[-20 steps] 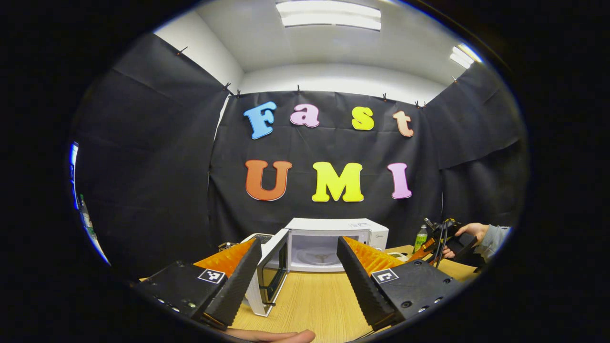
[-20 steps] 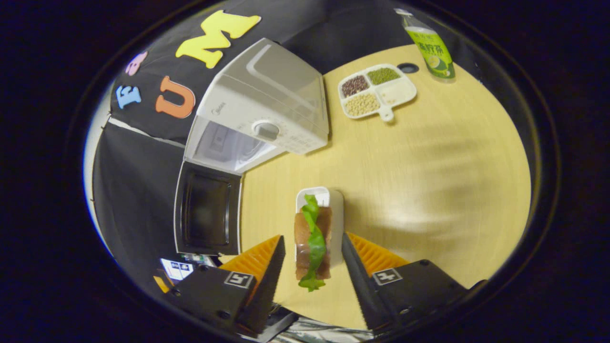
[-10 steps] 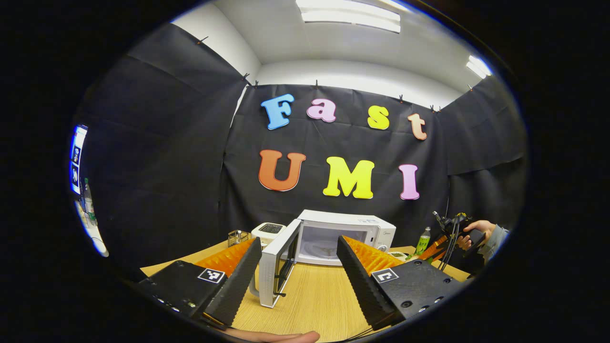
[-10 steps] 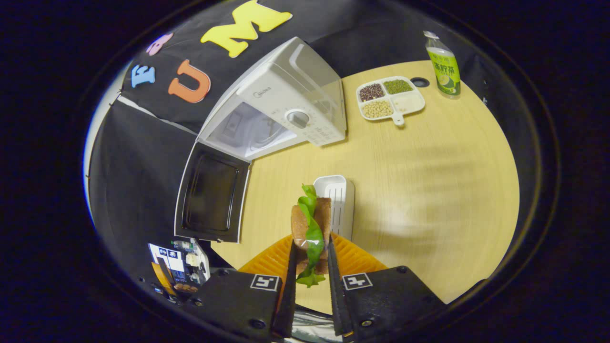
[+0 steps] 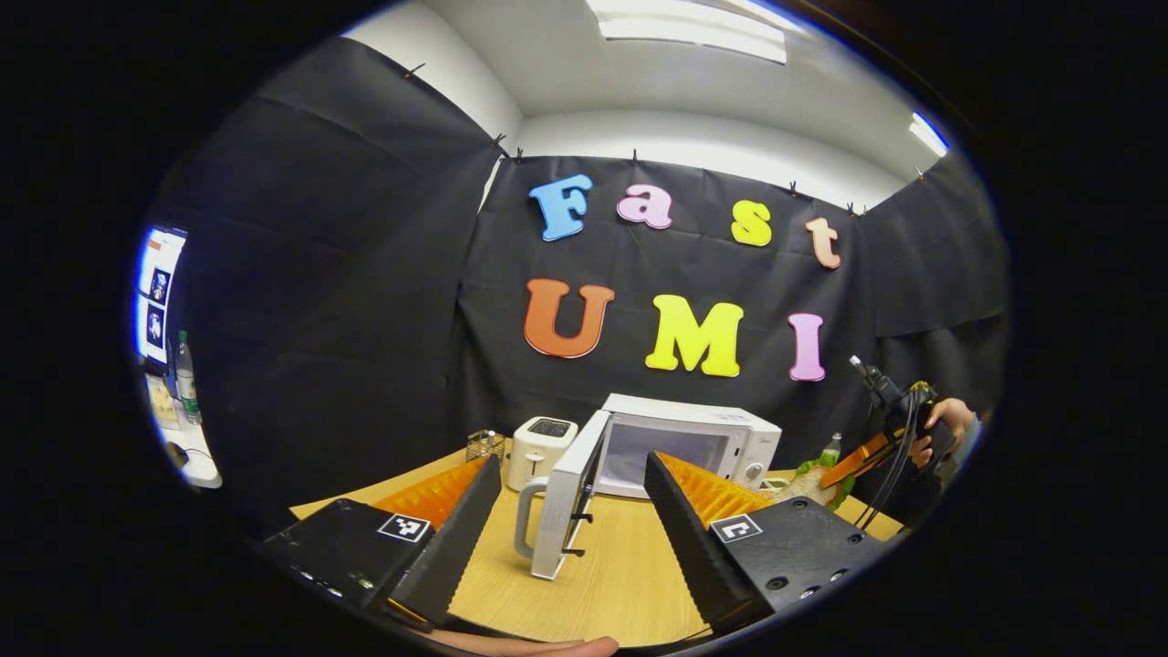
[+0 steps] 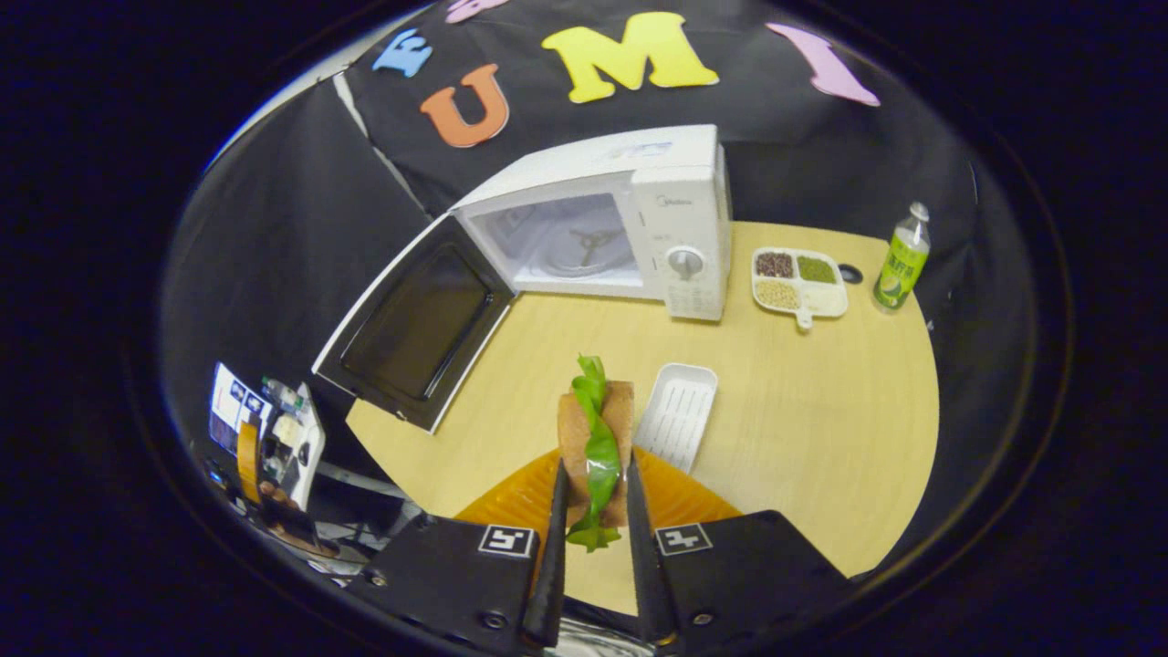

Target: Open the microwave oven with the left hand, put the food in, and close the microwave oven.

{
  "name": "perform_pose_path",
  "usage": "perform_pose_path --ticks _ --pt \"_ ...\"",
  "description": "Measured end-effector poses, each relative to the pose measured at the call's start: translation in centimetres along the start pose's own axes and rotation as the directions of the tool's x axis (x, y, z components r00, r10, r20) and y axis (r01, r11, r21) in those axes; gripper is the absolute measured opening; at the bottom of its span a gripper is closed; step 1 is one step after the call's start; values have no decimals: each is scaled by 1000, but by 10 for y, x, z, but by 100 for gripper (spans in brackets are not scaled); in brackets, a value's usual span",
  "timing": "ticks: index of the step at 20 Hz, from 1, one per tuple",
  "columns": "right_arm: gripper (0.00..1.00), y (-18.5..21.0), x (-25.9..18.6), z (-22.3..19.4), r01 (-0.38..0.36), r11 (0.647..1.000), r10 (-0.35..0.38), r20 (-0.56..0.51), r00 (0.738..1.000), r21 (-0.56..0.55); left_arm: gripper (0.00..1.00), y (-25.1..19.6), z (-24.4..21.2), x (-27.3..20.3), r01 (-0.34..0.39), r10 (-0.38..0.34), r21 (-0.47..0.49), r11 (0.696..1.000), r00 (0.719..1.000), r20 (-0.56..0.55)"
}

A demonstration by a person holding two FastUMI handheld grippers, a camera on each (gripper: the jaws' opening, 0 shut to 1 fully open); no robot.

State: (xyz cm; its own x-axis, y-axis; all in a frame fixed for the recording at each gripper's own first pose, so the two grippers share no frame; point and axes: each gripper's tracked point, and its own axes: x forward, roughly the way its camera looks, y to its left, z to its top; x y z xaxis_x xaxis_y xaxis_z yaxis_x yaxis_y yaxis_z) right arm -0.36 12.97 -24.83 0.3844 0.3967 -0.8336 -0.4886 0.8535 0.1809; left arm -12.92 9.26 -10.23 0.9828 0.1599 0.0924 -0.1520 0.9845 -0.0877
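At the bottom centre of the right gripper view, the right gripper (image 6: 593, 511) is closed to a narrow gap on the sandwich (image 6: 595, 438), both fingers pressing its two bread faces with a green lettuce leaf standing between them. The sandwich is lifted above the wooden table (image 6: 821, 438). It looks light and soft, so it would likely squash or shed its leaf under a hard squeeze; holding it across the flat bread sides, low down as here, seems the safest grip. Just beyond it, right of centre, lies the empty white tray (image 6: 680, 415). Farther up the frame stands the microwave (image 6: 675, 196), its door (image 6: 415, 319) swung wide to the left and the cavity bare. To its right sit a divided dish of beans (image 6: 798, 280) and a green bottle (image 6: 899, 260).

In the left gripper view, the left gripper (image 5: 573, 511) stands wide open at the bottom, holding nothing. Beyond it, at centre, is the door seen edge-on, and a toaster (image 5: 540, 438) to its left.
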Motion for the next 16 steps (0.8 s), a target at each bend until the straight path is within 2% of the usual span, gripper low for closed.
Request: perform_pose_path --ticks 3,4,5,6,7,8,9,10,12,13,16 --pt "35 30 15 3 69 988 -65 34 997 -138 95 6 -6 0 -7 7 2 1000 1000 -16" --pt "27 43 21 4 78 982 -71 45 996 -170 95 7 -8 -2 -2 3 14 1000 1000 -23" --pt "35 56 28 8 80 978 -69 61 996 -193 95 4 -11 -4 19 -17 44 999 999 -29" --pt "35 68 36 12 84 976 -69 79 994 -199 95 0 -14 -5 46 -43 76 996 998 -36" --pt "26 79 43 16 89 976 -69 100 993 -201 94 -3 -16 -6 64 -60 104 992 997 -43" --pt "33 89 51 21 93 975 -69 127 989 -200 94 -6 -20 -5 75 -69 128 989 996 -54" --pt "25 96 59 28 107 975 -76 160 984 -194 94 -6 -24 -5 81 -71 152 985 995 -68" --pt "32 101 67 35 124 975 -87 193 977 -186 94 -5 -27 -4 75 -62 178 981 995 -78" --pt "32 107 83 48 149 976 -108 244 964 -156 95 -4 -31 2 60 -43 214 975 996 -84" --pt "32 109 90 54 164 977 -123 267 956 -137 96 -9 -36 3 75 -55 216 973 994 -97" --pt "32 105 115 84 244 960 -176 375 910 -140 97 -16 -46 9 107 -82 209 972 989 -124"
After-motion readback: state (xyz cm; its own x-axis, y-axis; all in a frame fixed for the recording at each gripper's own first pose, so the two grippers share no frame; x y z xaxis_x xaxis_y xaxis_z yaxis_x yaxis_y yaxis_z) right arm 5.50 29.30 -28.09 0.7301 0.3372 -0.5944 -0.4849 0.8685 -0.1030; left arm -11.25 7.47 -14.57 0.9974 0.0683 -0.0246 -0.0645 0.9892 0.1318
